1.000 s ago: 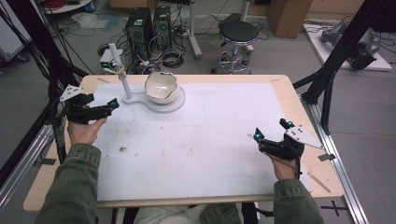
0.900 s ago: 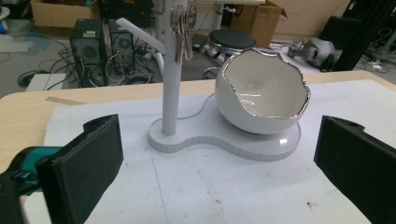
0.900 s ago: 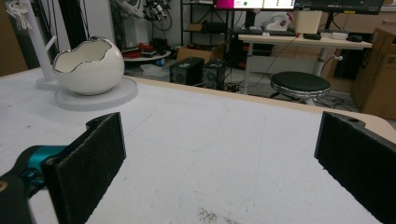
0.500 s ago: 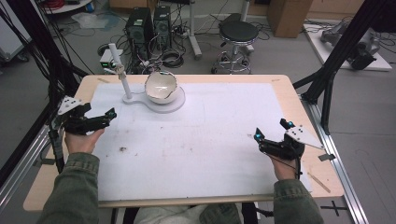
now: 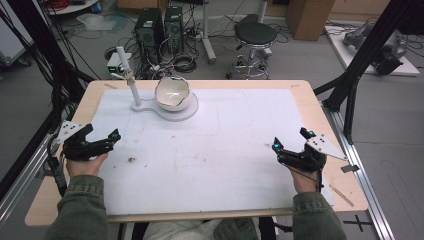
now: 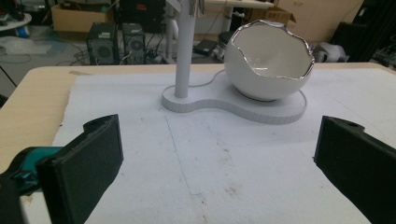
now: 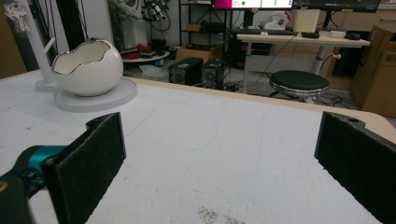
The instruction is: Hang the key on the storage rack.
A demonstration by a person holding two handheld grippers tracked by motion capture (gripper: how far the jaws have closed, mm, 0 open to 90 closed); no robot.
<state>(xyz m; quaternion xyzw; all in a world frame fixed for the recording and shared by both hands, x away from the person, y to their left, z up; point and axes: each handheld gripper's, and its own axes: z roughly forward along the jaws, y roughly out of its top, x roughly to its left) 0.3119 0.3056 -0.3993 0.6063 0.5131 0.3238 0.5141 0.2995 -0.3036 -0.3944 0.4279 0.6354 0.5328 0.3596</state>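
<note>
Right gripper view adds keys on stand

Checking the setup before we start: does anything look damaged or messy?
The white bowl has a jagged, eggshell-like rim, seemingly by design. The white mat carries dark smudges near the left gripper. Nothing is spilled or tipped.

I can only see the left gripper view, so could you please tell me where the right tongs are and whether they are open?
Observer: The right tongs are open and hold nothing. They are low over the white mat near its right edge, far from the bowl.
Operator: Thank you. Where do my left tongs sit on the table?
Observer: The left tongs are open at the mat's left edge, on the person's side of the bowl.
</note>
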